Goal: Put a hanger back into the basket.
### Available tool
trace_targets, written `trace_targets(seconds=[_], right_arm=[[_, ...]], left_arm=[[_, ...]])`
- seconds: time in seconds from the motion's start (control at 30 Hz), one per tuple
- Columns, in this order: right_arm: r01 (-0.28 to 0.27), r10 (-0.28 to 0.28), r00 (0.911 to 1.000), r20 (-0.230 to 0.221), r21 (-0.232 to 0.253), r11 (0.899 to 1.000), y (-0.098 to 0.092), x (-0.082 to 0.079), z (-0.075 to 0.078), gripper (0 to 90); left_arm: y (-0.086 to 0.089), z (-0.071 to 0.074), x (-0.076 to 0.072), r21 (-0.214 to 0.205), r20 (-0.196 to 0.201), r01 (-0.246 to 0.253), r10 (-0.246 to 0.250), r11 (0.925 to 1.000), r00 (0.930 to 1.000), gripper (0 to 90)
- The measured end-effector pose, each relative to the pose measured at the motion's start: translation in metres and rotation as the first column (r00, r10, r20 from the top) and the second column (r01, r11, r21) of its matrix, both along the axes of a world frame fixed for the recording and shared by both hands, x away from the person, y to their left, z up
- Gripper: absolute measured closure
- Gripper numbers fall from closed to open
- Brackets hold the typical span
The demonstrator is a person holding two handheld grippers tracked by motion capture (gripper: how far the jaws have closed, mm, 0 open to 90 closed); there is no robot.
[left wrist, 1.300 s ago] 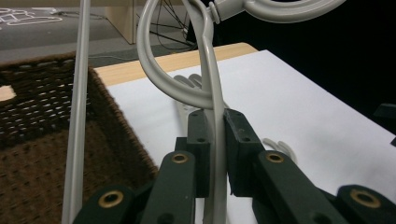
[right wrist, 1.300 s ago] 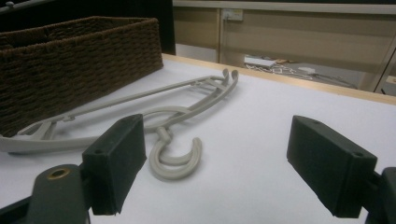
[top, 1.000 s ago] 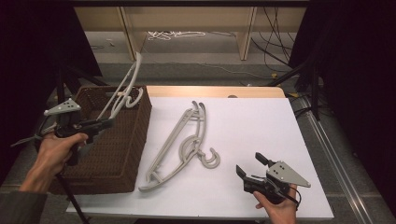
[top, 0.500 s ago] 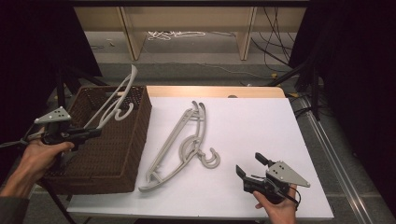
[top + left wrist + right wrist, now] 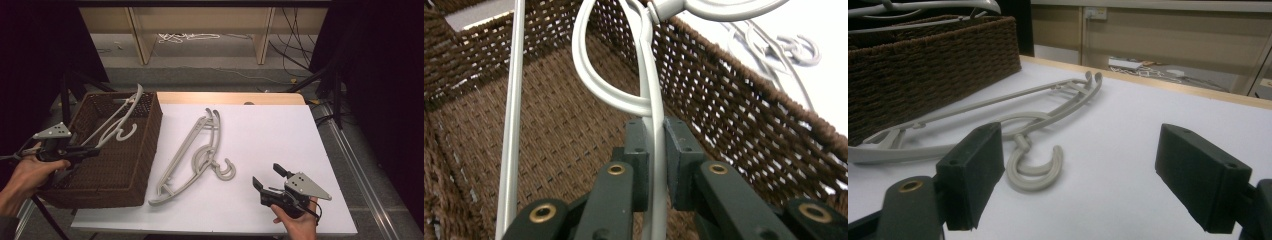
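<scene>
We are placing a grey hanger [image 5: 116, 123] into the brown wicker basket [image 5: 142, 150] at the left of the white surface [image 5: 300, 145]. The left claw [image 5: 92, 150] is clamped tight on one thin arm of this hanger; in the left gripper view the pads [image 5: 680, 160] press on the arm from both sides above the basket floor. The hanger lies tilted: its near end hangs inside the basket, while its far end juts above the far rim.

To do this step well, we lower the held arm until the hanger rests on the woven floor, and we level the far end so that it drops inside the rim rather than perching on it. We release only once the hanger bears on the basket. We withdraw the claw straight back, clear of the hook [image 5: 127, 132], to avoid snagging it.

The right claw [image 5: 270, 179] rests with its jaws wide apart and empty at the near right of the surface. Two more hangers [image 5: 192, 152] lie stacked on the surface between the basket and this claw, with their hooks [image 5: 1035, 167] turned toward it. We judge them to be next.
</scene>
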State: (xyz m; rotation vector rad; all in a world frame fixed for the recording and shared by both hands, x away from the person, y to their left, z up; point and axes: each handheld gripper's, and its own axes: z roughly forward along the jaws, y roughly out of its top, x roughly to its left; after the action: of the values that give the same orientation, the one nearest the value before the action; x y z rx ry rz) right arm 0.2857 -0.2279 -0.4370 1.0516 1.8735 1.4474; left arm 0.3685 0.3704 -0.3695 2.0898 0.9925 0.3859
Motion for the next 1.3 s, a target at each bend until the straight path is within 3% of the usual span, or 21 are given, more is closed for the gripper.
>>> trace_targets(seconds=[0.1, 0.13, 0.17, 0.43, 0.7, 0.73, 0.83, 0.97, 1.0, 1.03, 1.1, 1.23, 1.27, 1.3], right_arm=[[0.004, -0.004, 1.0000, 0.000, -0.007, 1.000, 0.000, 0.000, 0.000, 20.5], [-0.002, 0.002, 1.0000, -0.002, 0.001, 1.000, 0.000, 0.000, 0.000, 20.5], [-0.001, 0.001, 1.0000, -0.002, 0.002, 1.000, 0.000, 0.000, 0.000, 20.5], [-0.001, 0.001, 1.0000, -0.004, 0.001, 1.000, 0.000, 0.000, 0.000, 20.5], [-0.001, 0.001, 1.0000, -0.002, 0.001, 1.000, 0.000, 0.000, 0.000, 20.6], [-0.002, 0.002, 1.0000, -0.001, 0.000, 1.000, 0.000, 0.000, 0.000, 20.6], [-0.001, 0.001, 1.0000, -0.002, 0.002, 1.000, 0.000, 0.000, 0.000, 20.6], [-0.001, 0.001, 1.0000, -0.003, 0.001, 1.000, 0.000, 0.000, 0.000, 20.6], [-0.001, 0.001, 1.0000, -0.003, 0.001, 1.000, 0.000, 0.000, 0.000, 20.6], [-0.002, 0.002, 1.0000, -0.003, 0.000, 1.000, 0.000, 0.000, 0.000, 20.6], [-0.004, 0.004, 1.0000, -0.008, 0.000, 1.000, 0.000, 0.000, 0.000, 20.7], [0.002, -0.002, 1.0000, -0.007, -0.008, 1.000, 0.000, 0.000, 0.000, 20.7], [0.007, -0.007, 0.9999, -0.010, -0.013, 1.000, 0.000, 0.000, 0.000, 20.7], [0.006, -0.007, 0.9999, -0.010, -0.011, 1.000, 0.000, 0.000, 0.000, 20.8]], left_arm=[[0.000, -0.002, -0.001, 0.017, 0.004, 0.017, -0.017, 0.9997, 0.9999, 81.4], [-0.003, -0.003, -0.003, -0.003, 0.005, 0.002, -0.002, 1.0000, 1.0000, 81.4], [-0.002, -0.002, -0.003, 0.029, -0.002, 0.022, -0.021, 0.9993, 0.9998, 81.4], [-0.002, 0.000, -0.004, 0.033, 0.009, 0.034, -0.034, 0.9989, 0.9994, 81.4], [-0.002, -0.004, -0.007, -0.011, 0.011, 0.058, -0.058, 0.9982, 0.9982, 81.4], [0.000, -0.003, -0.006, 0.017, 0.007, 0.088, -0.088, 0.9960, 0.9961, 81.4], [-0.003, -0.006, -0.007, -0.004, 0.003, 0.078, -0.078, 0.9969, 0.9969, 81.3], [-0.003, -0.008, -0.004, -0.021, -0.028, 0.061, -0.062, 0.9979, 0.9977, 81.3], [-0.001, -0.009, -0.002, 0.005, -0.043, 0.075, -0.075, 0.9972, 0.9962, 81.2], [-0.003, -0.011, -0.002, -0.013, -0.056, 0.043, -0.044, 0.9990, 0.9975, 81.3], [-0.001, -0.012, 0.003, 0.020, -0.086, 0.052, -0.050, 0.9984, 0.9950, 81.2], [-0.003, -0.016, 0.006, 0.013, -0.123, 0.053, -0.051, 0.9985, 0.9911, 81.1], [-0.006, -0.018, 0.007, -0.011, -0.134, 0.033, -0.034, 0.9994, 0.9903, 81.1], [-0.005, -0.019, 0.008, 0.021, -0.156, 0.056, -0.052, 0.9982, 0.9864, 81.1]])
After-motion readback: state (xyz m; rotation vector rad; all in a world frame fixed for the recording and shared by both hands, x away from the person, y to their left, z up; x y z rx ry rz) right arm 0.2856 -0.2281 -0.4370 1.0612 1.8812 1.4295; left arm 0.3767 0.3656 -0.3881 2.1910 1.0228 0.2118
